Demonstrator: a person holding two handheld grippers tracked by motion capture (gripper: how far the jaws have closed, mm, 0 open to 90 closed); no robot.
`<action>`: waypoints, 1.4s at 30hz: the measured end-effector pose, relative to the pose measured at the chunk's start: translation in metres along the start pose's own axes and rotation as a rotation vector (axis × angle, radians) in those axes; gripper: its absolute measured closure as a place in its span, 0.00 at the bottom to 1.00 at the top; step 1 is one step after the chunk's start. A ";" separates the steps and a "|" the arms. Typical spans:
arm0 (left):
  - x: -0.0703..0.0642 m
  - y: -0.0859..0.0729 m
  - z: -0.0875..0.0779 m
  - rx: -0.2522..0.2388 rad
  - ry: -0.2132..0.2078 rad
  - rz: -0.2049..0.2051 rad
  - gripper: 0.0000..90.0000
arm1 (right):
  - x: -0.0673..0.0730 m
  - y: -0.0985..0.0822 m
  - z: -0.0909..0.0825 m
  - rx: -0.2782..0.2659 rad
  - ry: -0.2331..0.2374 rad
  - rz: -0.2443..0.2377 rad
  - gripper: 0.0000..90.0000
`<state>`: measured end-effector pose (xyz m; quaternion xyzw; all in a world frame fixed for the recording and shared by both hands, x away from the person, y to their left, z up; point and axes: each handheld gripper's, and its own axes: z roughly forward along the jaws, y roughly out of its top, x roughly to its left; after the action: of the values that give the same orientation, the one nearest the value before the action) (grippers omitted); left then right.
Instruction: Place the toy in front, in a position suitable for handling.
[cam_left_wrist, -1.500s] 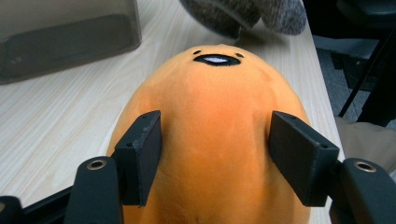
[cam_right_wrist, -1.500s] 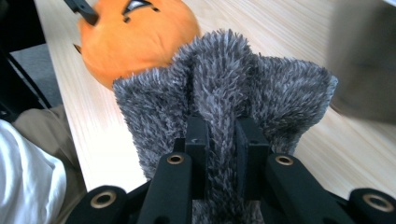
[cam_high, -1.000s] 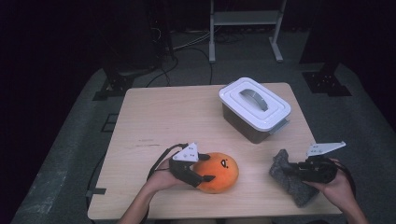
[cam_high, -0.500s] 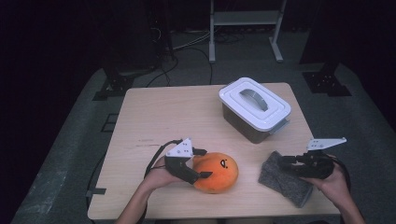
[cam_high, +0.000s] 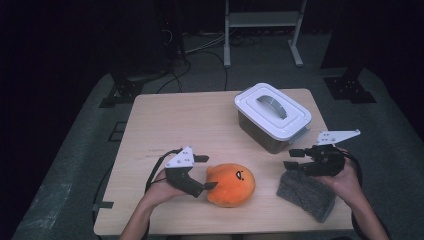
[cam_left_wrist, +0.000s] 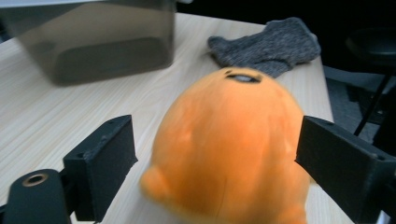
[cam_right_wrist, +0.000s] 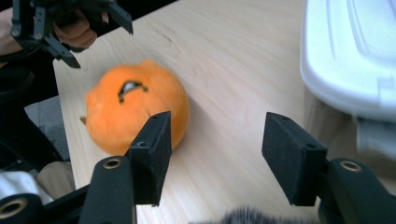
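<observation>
An orange plush (cam_high: 231, 184) with a small face lies near the table's front edge. My left gripper (cam_high: 209, 172) is at its left side and its jaws have just been opening. In the left gripper view the plush (cam_left_wrist: 229, 149) sits between the spread jaws of the left gripper (cam_left_wrist: 217, 163), with a gap at the left pad. A grey knitted cloth (cam_high: 306, 194) lies flat at the front right. My right gripper (cam_high: 290, 158) hovers just above its far edge. Its jaws have just been opening, and the right gripper (cam_right_wrist: 215, 149) has nothing between them.
A white lidded box (cam_high: 272, 117) with a handle stands at the table's (cam_high: 175, 125) back right, close to the right gripper. Bare wood lies at the back left. Beyond the table are dark floor, cables and a metal stand.
The right gripper let go of the grey cloth and rose; the cloth now lies flat. The left gripper opened and drew back to the left of the plush.
</observation>
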<state>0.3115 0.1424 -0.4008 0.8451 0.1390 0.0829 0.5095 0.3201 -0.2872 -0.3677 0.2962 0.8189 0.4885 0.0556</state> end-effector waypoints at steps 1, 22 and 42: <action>0.000 -0.003 -0.004 -0.003 0.011 -0.010 0.11 | 0.001 0.005 0.002 -0.003 -0.004 -0.012 0.44; 0.008 -0.027 -0.032 0.017 0.122 -0.033 0.10 | -0.001 0.066 0.030 -0.001 -0.045 -0.061 0.39; 0.018 -0.026 -0.037 -0.004 0.125 -0.030 0.10 | -0.016 0.085 0.032 -0.017 -0.112 -0.044 0.38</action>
<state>0.3142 0.1907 -0.4068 0.8351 0.1829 0.1283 0.5027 0.3817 -0.2416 -0.3164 0.3046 0.8165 0.4769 0.1144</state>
